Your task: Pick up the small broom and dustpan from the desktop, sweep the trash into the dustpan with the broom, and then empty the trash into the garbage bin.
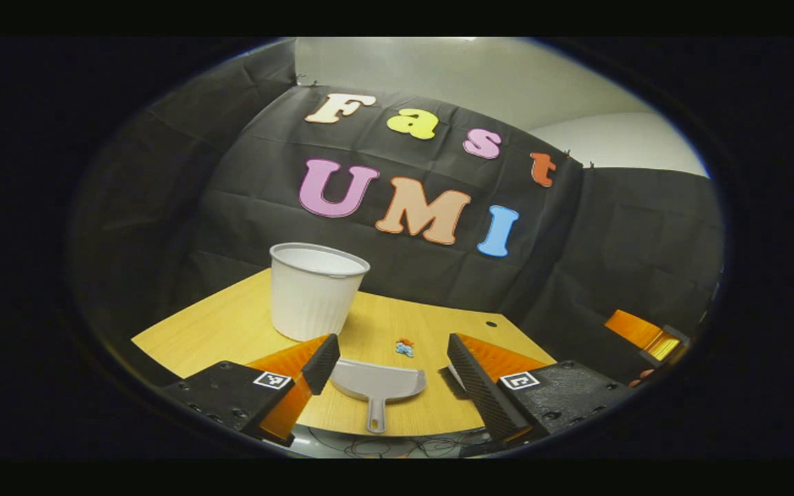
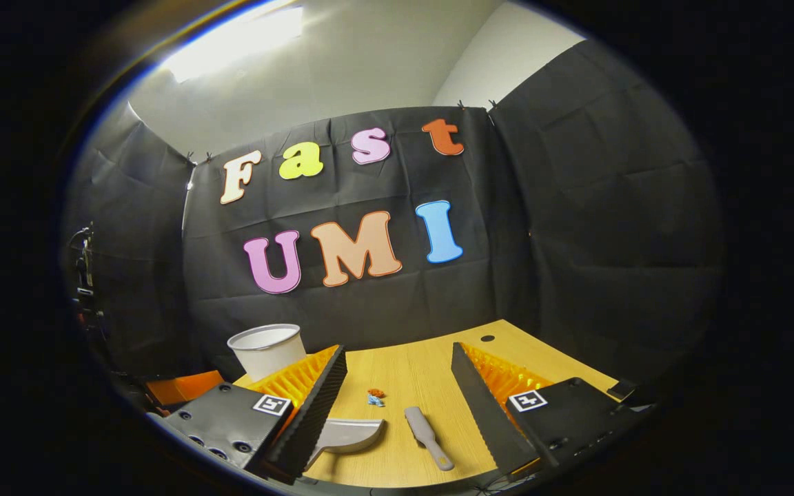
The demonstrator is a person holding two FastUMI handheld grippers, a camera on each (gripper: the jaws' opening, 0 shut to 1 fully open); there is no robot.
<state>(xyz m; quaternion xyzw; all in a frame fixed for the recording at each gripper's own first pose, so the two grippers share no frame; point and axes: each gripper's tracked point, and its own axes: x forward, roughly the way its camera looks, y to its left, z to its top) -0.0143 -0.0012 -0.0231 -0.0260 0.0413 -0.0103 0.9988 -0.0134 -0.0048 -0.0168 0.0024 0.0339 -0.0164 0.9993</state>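
Unmarked dustpan (image 1: 378,383), broom (image 2: 428,427) (no legible writing)

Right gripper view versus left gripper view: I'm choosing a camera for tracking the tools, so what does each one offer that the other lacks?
Right gripper view: the broom lies flat beside the dustpan, whose handle end is hidden behind a finger. Left gripper view: the whole dustpan, handle included. Shared: the white bin, the small trash and the wooden table, with both the left gripper and the right gripper open.
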